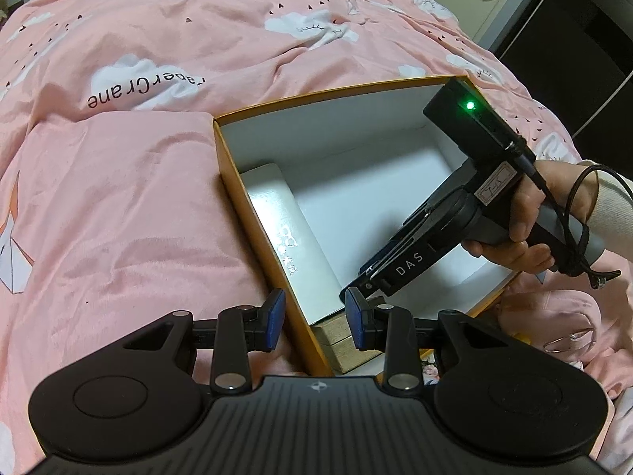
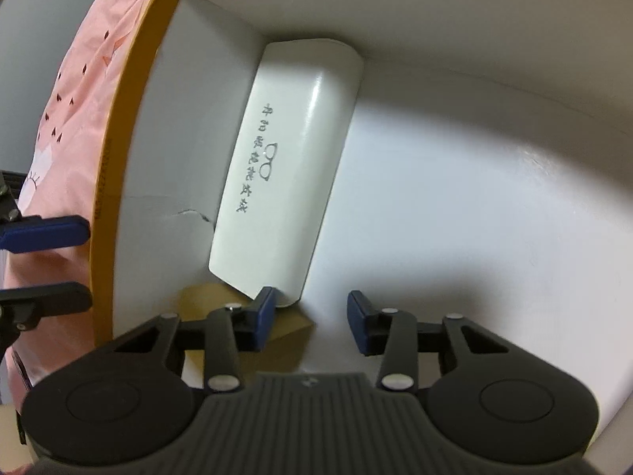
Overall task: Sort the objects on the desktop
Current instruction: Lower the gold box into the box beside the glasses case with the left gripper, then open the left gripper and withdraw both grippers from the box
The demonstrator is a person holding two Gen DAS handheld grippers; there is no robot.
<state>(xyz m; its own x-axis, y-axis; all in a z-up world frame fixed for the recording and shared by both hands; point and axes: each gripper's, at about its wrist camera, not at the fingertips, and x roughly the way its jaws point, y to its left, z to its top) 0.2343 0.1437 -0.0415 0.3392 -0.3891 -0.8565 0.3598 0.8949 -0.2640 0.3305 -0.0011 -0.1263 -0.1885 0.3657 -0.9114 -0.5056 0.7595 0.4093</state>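
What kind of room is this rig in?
Probably a bedroom: the orange-rimmed box sits on a bed covered by a pink cloud-print duvet, and a dark wardrobe-like door stands behind it.

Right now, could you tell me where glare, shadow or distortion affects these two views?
Left wrist view: glare streaks the white case; fisheye bends the box rim. Right wrist view: the claw's shadow darkens the box floor near it, and the box walls curve strongly.
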